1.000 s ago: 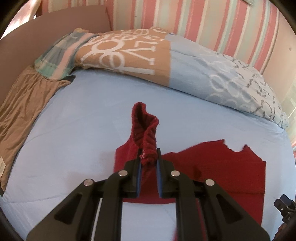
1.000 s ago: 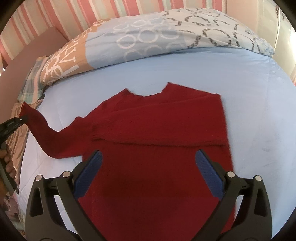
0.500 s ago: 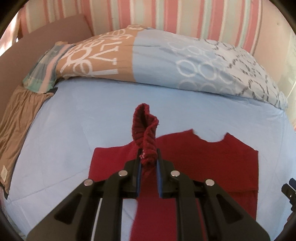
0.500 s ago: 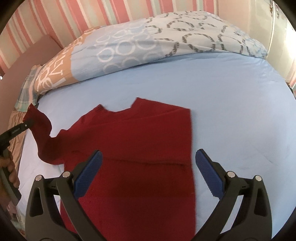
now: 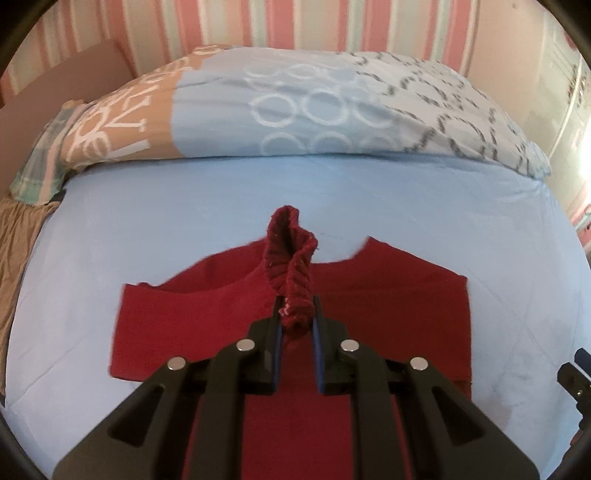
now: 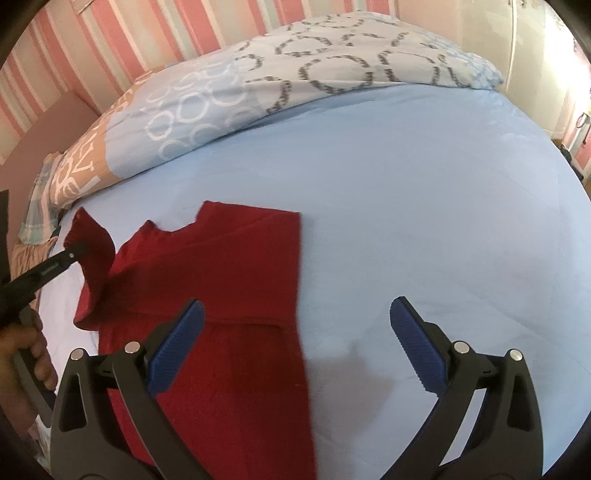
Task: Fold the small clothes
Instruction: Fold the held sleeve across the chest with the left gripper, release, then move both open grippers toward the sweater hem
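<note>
Pink-striped wallpaper backs a bed in a light blue sheet, with a patterned duvet bunched along the far edge. On the sheet I see the red sweater lying flat. My left gripper has its jaws clamped on the ribbed sleeve cuff, lifted above the sweater's body. My right gripper hovers with jaws spread wide, gripping nothing, over the sweater's right edge.
</note>
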